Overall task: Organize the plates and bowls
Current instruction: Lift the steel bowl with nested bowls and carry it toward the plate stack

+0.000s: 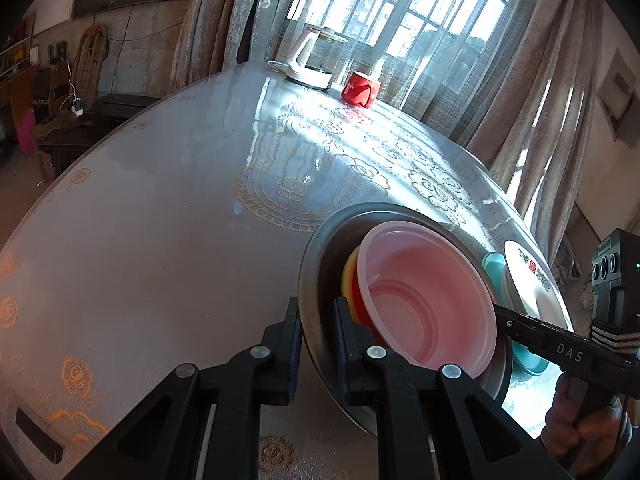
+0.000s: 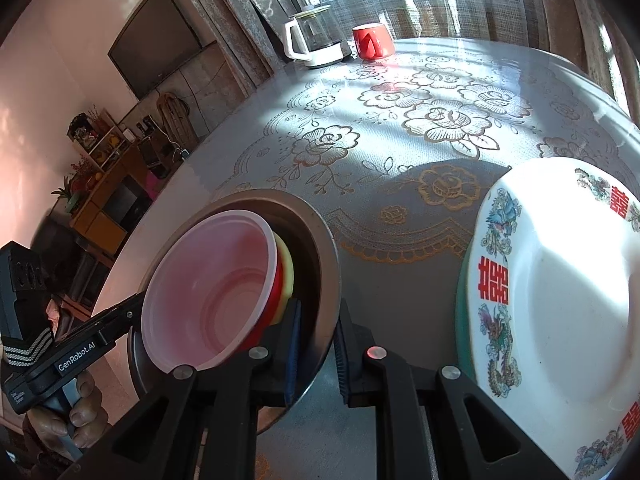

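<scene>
1. The left gripper (image 1: 318, 344), at the bottom centre of the left wrist view, was clamped on the near rim of a metal plate (image 1: 310, 280), one blue pad on each face of the rim.
2. The right gripper (image 2: 318, 344), at the bottom centre of the right wrist view, was pinched on the opposite rim of the same metal plate (image 2: 326, 264), its jaws nearly together with the rim between them.
3. The metal plate sat right of centre in the left view and left of centre in the right view, on a round table (image 1: 160, 200) covered with a floral cloth.
4. Inside the plate sat a translucent pink bowl (image 1: 428, 296), nested on a red bowl (image 2: 272, 300) and a yellow bowl (image 2: 289, 276).
5. A white decorated plate (image 2: 560, 312) lay on a teal plate (image 1: 496, 268) at the right of both views, just beside the metal plate.
6. A white kettle (image 2: 308, 40) and a red cup (image 2: 372, 42) stood at the table's far edge, near the top centre.
</scene>
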A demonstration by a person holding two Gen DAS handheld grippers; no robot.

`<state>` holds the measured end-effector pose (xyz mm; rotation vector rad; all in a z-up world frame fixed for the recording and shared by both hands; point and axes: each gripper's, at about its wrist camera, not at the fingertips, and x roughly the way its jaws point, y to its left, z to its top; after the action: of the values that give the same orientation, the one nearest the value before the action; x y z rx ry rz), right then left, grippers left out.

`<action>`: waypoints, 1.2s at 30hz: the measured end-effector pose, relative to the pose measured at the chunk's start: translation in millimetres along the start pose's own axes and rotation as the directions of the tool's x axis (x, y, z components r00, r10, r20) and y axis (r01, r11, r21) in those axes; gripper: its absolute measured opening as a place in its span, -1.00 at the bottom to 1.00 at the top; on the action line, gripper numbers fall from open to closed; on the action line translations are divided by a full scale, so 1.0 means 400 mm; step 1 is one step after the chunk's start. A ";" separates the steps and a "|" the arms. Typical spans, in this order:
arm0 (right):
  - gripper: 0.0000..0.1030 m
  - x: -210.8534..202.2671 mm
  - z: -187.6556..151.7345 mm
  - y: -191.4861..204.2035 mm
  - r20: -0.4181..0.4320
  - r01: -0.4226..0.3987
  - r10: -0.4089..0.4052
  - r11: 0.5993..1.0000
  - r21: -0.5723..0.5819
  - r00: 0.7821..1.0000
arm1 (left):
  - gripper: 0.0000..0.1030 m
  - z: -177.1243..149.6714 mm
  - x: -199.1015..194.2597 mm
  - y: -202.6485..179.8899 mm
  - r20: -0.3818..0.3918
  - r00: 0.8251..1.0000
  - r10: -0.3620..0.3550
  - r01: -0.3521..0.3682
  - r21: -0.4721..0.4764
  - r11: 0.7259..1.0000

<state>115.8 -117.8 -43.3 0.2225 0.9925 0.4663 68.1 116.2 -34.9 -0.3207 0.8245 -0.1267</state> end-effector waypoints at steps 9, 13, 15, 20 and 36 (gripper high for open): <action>-0.68 -0.023 -0.009 0.002 0.014 -0.020 0.020 1.000 0.011 1.000 | -0.74 -0.006 -0.022 -0.007 0.011 1.000 0.003 -0.003 0.003 1.000; -0.68 -0.038 -0.010 0.004 0.028 -0.025 0.025 1.000 0.006 0.999 | -0.74 -0.006 -0.036 -0.016 0.024 1.000 0.007 -0.007 0.013 1.000; -0.68 -0.042 -0.010 0.002 0.033 -0.028 0.028 1.000 0.006 0.999 | -0.74 -0.006 -0.045 -0.020 0.032 0.999 0.005 -0.006 0.017 1.000; -0.68 -0.061 -0.014 0.004 0.047 -0.035 0.034 0.999 0.008 0.998 | -0.74 0.002 -0.067 -0.032 0.051 0.999 0.000 -0.002 0.030 1.000; -0.68 -0.127 -0.020 -0.017 0.107 -0.053 0.050 0.998 0.032 0.993 | -0.74 0.019 -0.092 -0.084 0.063 0.998 -0.006 0.001 0.077 0.997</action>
<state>87.7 -147.9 -12.2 0.3019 0.8932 0.4797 49.4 95.0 6.9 -0.2527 0.7544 -0.1502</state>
